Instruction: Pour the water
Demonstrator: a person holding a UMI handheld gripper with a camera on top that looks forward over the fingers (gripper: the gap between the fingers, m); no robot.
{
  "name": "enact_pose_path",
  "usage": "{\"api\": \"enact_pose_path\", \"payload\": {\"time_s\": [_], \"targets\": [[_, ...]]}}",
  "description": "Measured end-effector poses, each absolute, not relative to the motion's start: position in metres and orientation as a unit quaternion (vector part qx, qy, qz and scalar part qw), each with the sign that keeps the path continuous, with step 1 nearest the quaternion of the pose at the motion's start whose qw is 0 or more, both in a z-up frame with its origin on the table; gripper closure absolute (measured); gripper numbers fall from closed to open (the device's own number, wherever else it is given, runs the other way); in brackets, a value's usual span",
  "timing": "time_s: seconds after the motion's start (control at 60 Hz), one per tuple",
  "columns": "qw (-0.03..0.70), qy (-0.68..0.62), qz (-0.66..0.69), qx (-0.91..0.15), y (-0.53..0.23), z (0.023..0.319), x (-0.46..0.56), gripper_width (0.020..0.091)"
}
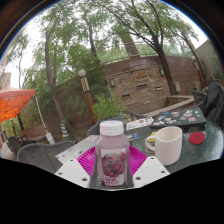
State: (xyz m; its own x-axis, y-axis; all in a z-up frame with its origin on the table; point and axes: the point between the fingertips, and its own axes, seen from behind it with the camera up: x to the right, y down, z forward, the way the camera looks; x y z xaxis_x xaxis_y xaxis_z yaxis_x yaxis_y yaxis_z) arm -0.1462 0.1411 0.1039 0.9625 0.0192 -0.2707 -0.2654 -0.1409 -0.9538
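A clear bottle [112, 165] with a white cap and a pink fruit label stands upright between my fingers. My gripper [112, 168] is shut on the bottle, with a magenta pad [86, 160] tight against each side and no gap showing. Its base is hidden below. Just to the right, beyond the fingers, a white mug [167, 144] stands on the dark table [205, 152], handle towards the bottle. The mug's inside does not show.
A small red lid [197, 138] lies on the table right of the mug. Papers and a flat tray [175, 116] lie behind. A dark chair back [214, 100] stands at the right. A brick wall, trees and an orange canopy [14, 102] lie beyond.
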Motion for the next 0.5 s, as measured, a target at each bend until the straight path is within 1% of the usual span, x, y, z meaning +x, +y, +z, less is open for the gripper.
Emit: {"api": "enact_pose_path", "payload": {"time_s": [0.017,0.033,0.1,0.117,0.183,0.217,0.25,0.267,0.283,0.35,0.367,0.4,0.417,0.467,0.5], "targets": [[0.65,0.096,0.121,-0.744,0.143,0.111,-0.156,0.0673],[0.655,0.108,0.142,-0.735,0.143,0.126,-0.146,0.0673],[0.663,0.169,0.21,-0.699,0.149,0.167,-0.123,0.0674],[0.664,0.184,0.23,-0.688,0.153,0.169,-0.124,0.0675],[0.645,0.268,0.334,-0.632,0.155,0.197,-0.102,0.0676],[0.622,0.305,0.399,-0.6,0.156,0.198,-0.104,0.0676],[0.583,0.351,0.474,-0.559,0.156,0.2,-0.1,0.0677],[0.549,0.38,0.521,-0.531,0.153,0.204,-0.094,0.0677],[0.532,0.4,0.546,-0.509,0.156,0.207,-0.095,0.0679],[0.404,0.473,0.673,-0.399,0.15,0.207,-0.089,0.068],[0.393,0.479,0.683,-0.387,0.155,0.199,-0.083,0.0677],[0.368,0.498,0.695,-0.364,0.155,0.192,-0.078,0.0675],[0.363,0.509,0.693,-0.36,0.158,0.194,-0.078,0.0677],[0.355,0.517,0.696,-0.351,0.156,0.186,-0.07,0.0676],[0.344,0.524,0.703,-0.335,0.151,0.186,-0.067,0.0676]]}}
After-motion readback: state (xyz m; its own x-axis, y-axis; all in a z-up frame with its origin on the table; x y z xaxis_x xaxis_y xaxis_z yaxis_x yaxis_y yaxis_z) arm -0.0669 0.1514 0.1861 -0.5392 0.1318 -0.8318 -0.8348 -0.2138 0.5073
